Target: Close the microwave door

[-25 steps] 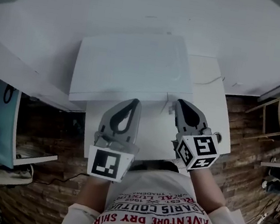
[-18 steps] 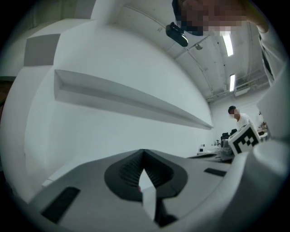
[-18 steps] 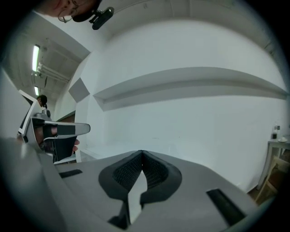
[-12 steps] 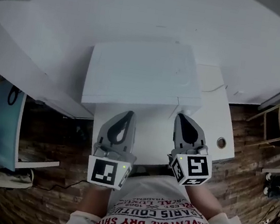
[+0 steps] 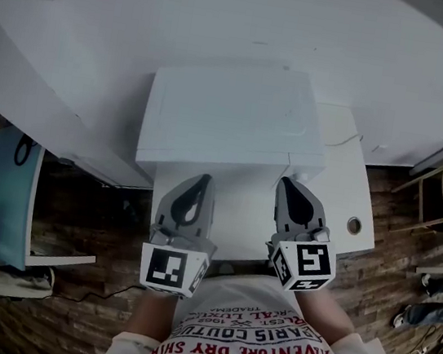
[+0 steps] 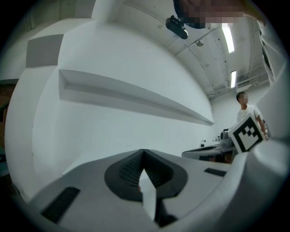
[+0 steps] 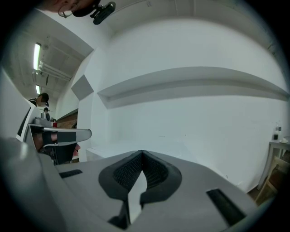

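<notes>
White microwave (image 5: 230, 120) just ahead of both tips shows whole only in head view, gripper views mostly wall (image 6: 113, 131); left gripper (image 5: 202, 179) and right gripper (image 5: 288, 184) jaws pressed together, empty.

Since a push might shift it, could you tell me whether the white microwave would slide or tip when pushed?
The microwave looks broad and boxy, so tipping seems unlikely. The table top looks smooth, so a hard shove might slide it back. Its bulk suggests it is heavy.
</notes>
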A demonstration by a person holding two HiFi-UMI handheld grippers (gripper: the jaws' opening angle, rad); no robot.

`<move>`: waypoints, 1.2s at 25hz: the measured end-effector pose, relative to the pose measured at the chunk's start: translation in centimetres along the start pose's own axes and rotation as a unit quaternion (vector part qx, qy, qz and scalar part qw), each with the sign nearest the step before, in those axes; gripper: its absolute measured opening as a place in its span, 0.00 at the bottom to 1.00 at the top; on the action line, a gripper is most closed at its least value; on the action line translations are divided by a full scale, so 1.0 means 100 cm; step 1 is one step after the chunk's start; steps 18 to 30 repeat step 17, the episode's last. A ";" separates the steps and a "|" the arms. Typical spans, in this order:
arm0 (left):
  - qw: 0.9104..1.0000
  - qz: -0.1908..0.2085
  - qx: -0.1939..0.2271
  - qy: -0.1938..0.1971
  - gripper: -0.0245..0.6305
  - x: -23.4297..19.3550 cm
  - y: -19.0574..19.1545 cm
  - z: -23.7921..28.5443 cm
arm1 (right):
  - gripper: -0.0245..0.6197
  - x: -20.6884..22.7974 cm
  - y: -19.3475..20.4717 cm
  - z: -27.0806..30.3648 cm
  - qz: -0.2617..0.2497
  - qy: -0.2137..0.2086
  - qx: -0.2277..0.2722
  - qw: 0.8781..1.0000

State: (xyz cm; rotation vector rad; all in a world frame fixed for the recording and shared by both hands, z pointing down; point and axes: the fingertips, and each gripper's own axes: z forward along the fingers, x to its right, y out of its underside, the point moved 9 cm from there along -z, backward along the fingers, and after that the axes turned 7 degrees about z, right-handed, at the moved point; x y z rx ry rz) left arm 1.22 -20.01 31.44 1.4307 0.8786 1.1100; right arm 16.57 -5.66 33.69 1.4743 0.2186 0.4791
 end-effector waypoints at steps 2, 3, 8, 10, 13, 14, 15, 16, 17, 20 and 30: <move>1.000 0.000 -0.001 -0.001 0.04 -0.001 0.001 0.000 | 0.06 -0.001 0.000 0.001 -0.002 0.000 0.000 1.000; 1.000 0.000 -0.002 -0.001 0.04 -0.002 0.002 0.001 | 0.06 -0.001 0.000 0.001 -0.004 0.000 0.000 1.000; 1.000 -0.003 -0.010 0.002 0.04 -0.004 0.006 0.003 | 0.06 0.000 0.000 0.004 -0.006 0.001 -0.001 1.000; 1.000 0.000 -0.012 -0.003 0.04 -0.005 0.006 0.003 | 0.06 0.000 0.001 0.005 -0.007 0.002 -0.003 1.000; 1.000 0.014 -0.011 -0.011 0.04 -0.005 0.007 0.005 | 0.06 0.001 0.002 0.006 -0.008 0.003 -0.010 1.000; 1.000 0.016 -0.011 -0.012 0.04 -0.005 0.007 0.006 | 0.06 0.002 0.002 0.007 -0.009 0.003 -0.012 1.000; 1.000 0.017 -0.011 -0.013 0.04 -0.005 0.007 0.007 | 0.06 0.002 0.003 0.008 -0.009 0.003 -0.013 1.000; 1.000 0.016 -0.012 -0.013 0.04 -0.005 0.007 0.008 | 0.06 0.002 0.003 0.009 -0.008 0.003 -0.014 1.000; 1.000 0.016 -0.013 -0.014 0.04 -0.006 0.007 0.009 | 0.06 0.003 0.004 0.009 -0.008 0.003 -0.015 1.000; 1.000 0.016 -0.013 -0.014 0.04 -0.006 0.007 0.009 | 0.06 0.003 0.004 0.009 -0.008 0.003 -0.015 1.000; 1.000 0.016 -0.013 -0.014 0.04 -0.006 0.007 0.009 | 0.06 0.003 0.004 0.009 -0.008 0.003 -0.015 1.000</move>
